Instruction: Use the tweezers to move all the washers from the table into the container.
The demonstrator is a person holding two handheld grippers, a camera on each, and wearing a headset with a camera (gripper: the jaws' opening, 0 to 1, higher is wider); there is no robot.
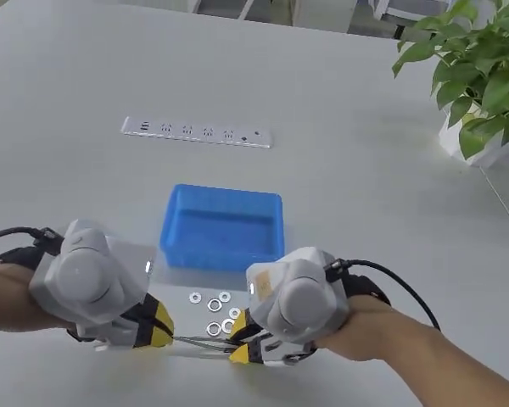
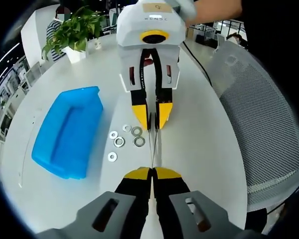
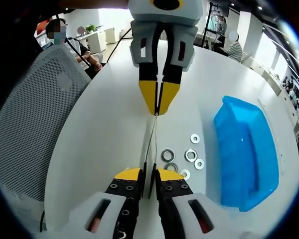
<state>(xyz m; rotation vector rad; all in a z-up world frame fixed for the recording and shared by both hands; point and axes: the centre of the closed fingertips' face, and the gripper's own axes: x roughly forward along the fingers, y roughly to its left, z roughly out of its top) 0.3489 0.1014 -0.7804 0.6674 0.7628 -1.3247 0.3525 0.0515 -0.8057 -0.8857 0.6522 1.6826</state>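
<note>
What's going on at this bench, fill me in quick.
A person holds a gripper in each hand. The left gripper and right gripper face each other, both shut on the tweezers stretched between them. Six washers lie loose on the table beside the tweezers. The blue container beyond them looks empty, so no washer is in yet.

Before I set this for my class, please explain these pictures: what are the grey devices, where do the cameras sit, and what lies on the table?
A person holds two tools, each ending in yellow-tipped tongs. One picture comes from a headset camera looking down; the others from a camera on each tool. The left tongs and right tongs face each other, both closed on the tweezers. Six washers lie on the white table beside an empty blue container; a power strip lies beyond.
</note>
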